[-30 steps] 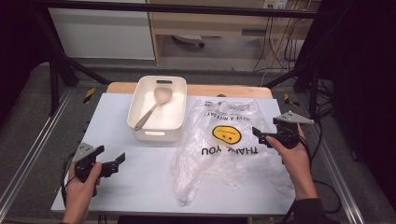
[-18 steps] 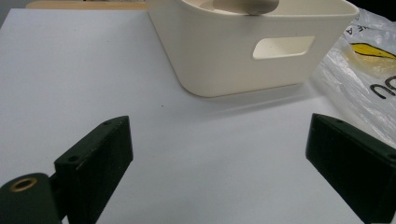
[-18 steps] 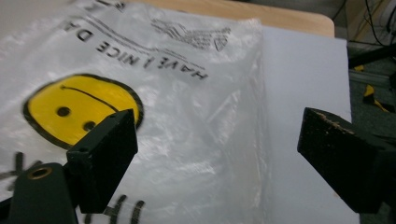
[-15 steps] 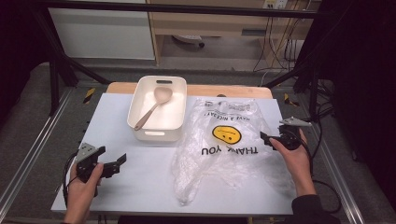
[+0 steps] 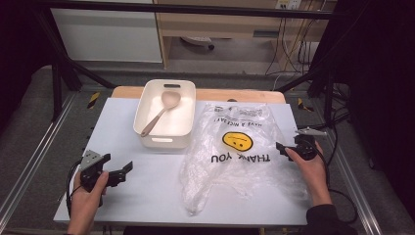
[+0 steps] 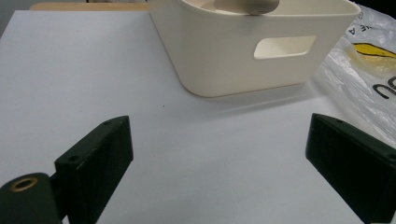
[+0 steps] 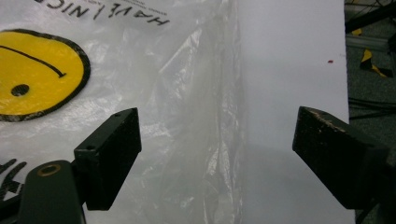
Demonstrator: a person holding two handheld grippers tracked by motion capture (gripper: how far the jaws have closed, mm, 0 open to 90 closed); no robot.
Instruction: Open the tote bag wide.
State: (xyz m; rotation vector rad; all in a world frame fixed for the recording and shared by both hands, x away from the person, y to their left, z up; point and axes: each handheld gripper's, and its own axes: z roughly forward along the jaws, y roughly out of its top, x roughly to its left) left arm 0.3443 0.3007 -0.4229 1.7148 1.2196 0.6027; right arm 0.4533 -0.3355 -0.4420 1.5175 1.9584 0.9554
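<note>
Plastic bag [image 7: 187, 116] edge between right gripper [image 7: 217, 154] closing jaws, ungripped.

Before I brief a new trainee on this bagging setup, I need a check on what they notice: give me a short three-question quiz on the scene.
1. True or false: the wooden spoon lies on the bare table.
2. What does the right gripper have beneath its jaws? A) the bin's handle slot B) the edge of the plastic bag C) a cable
3. What is printed in yellow on the bag?

Key
1. False: it lies inside the white bin.
2. B. The jaws are open and have just been closing, with the bag's edge under the gap and not pinched. The left gripper is open too, over bare table.
3. A smiley face.
</note>
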